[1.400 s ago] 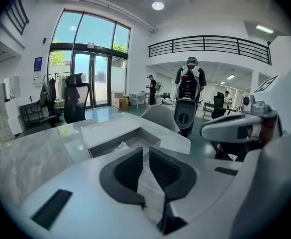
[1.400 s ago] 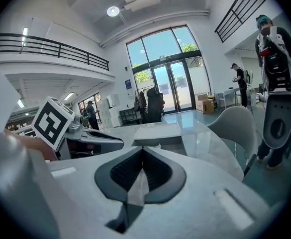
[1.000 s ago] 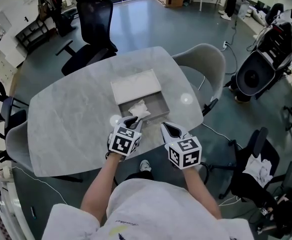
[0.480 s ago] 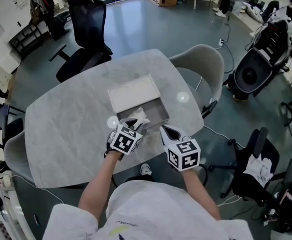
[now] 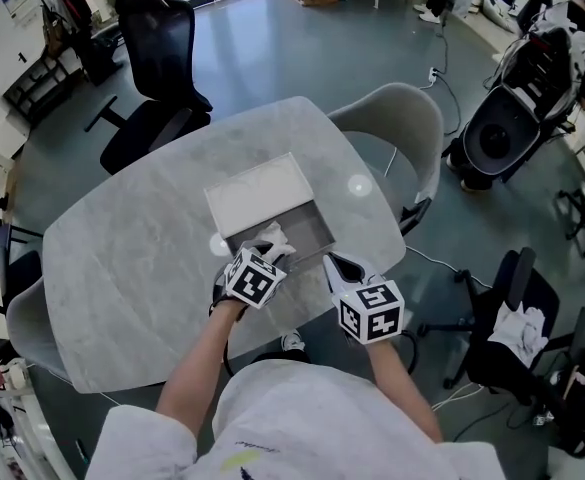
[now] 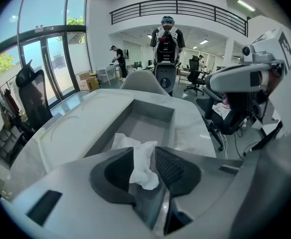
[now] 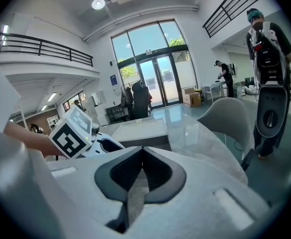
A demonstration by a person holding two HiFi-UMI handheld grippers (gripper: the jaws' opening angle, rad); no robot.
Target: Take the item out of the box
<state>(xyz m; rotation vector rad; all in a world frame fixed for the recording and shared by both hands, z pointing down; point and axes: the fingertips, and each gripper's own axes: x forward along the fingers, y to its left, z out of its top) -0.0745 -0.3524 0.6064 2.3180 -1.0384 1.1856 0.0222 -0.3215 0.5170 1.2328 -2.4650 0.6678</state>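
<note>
A shallow grey box (image 5: 314, 230) lies on the marble table, with its white lid (image 5: 259, 190) slid back over the far half. At the box's near edge my left gripper (image 5: 265, 251) is shut on a crumpled white tissue (image 5: 276, 236). In the left gripper view the tissue (image 6: 140, 158) is pinched between the dark pads, its free end trailing into the open box (image 6: 150, 126). My right gripper (image 5: 330, 261) hovers beside the box's near right corner. Its jaws are shut and hold nothing (image 7: 143, 151).
The oval grey table (image 5: 142, 258) has a pale grey chair (image 5: 397, 128) at its far right side and a black office chair (image 5: 157, 58) beyond it. Another grey chair back (image 5: 27, 318) stands at the left. Floor equipment (image 5: 507, 133) is off to the right.
The left gripper has stayed shut on the tissue at the box's near edge. The head view has drifted a little, and both grippers have barely moved.
</note>
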